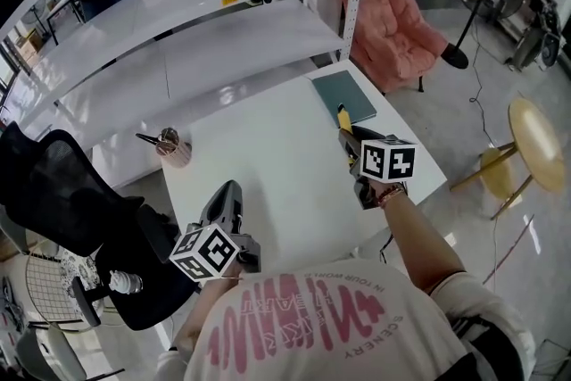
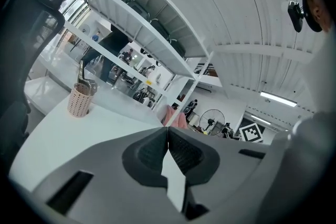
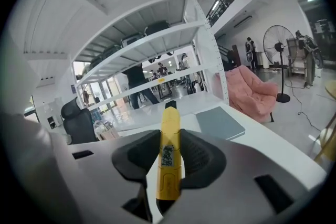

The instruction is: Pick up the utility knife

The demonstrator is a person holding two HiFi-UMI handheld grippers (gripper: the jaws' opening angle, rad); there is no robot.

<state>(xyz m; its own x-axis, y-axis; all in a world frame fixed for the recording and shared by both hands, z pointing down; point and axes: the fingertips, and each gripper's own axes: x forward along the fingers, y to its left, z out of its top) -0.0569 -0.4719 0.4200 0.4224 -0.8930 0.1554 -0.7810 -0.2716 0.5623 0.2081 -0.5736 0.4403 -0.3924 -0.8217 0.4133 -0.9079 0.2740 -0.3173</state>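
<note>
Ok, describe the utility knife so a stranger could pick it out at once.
Find the white table in front of the white shelving. Above its right side, the right gripper holds the utility knife between its jaws. It is the only yellow thing over that table: a slim bar with a black tip, unlike the flat grey-green folder beyond it.

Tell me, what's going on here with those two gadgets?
A person is at a white table with a gripper in each hand. The right gripper is clamped on a yellow utility knife and holds it up off the table, it seems. The left gripper is shut and empty. A grey folder and a pink cup of tools sit on the table.
</note>
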